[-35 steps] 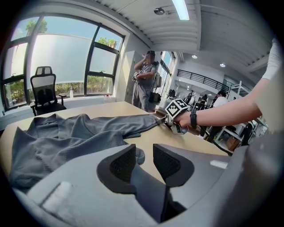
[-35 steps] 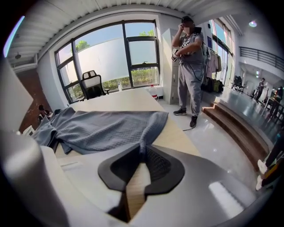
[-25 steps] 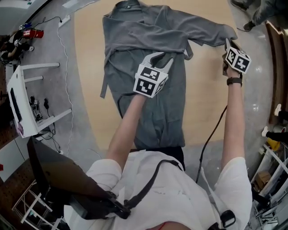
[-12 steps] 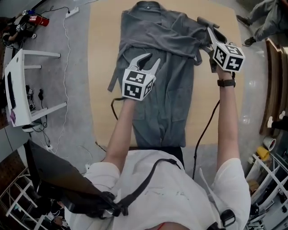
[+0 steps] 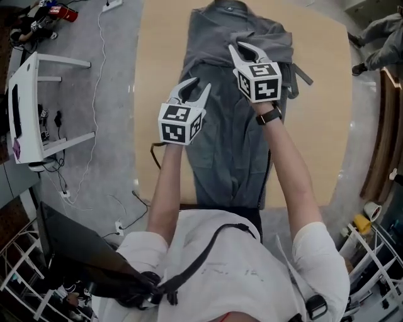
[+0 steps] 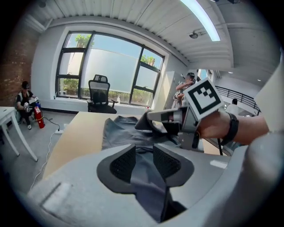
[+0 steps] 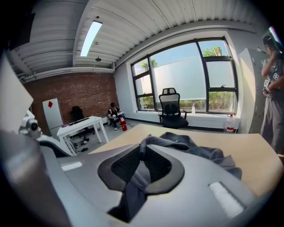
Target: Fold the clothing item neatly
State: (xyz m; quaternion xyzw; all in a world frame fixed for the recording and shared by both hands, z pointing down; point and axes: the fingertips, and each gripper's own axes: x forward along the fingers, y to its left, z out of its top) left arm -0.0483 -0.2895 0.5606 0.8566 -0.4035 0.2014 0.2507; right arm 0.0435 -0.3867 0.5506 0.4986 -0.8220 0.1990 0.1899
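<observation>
Both bare forearms are stretched out over the pale wooden desk (image 5: 157, 56), the right one reaching farther and angling in toward the middle, with a black wristband (image 5: 269, 115) on that wrist. The right hand-held gripper (image 5: 242, 49) points away and down over the upper chest of the grey soft-cloth garment (image 5: 233, 144), its black-and-white marker cube (image 5: 259, 80) facing up. In the right gripper view its dark ribbed pads (image 7: 128, 166) are nearly together, pinching a bunched fold of the grey cloth (image 7: 141, 148) that arches over the jaw tips and hangs down through the throat. The left hand-held gripper (image 5: 192, 88) sits nearer the person, over the garment's left edge and tilted down. Its curved pale jaws stand clearly apart, with smooth grey cloth showing flat in the gap. I can't see the pads biting on it. The garment lies lengthwise down the middle of the desk, collar (image 5: 228, 7) at the far end and hem at the near edge. It forms a long narrow band, matte and lightly creased. The cloth is heaped in soft rumples across the shoulders (image 5: 274, 34), and a narrow strip (image 5: 302, 73) sticks out on the right.
</observation>
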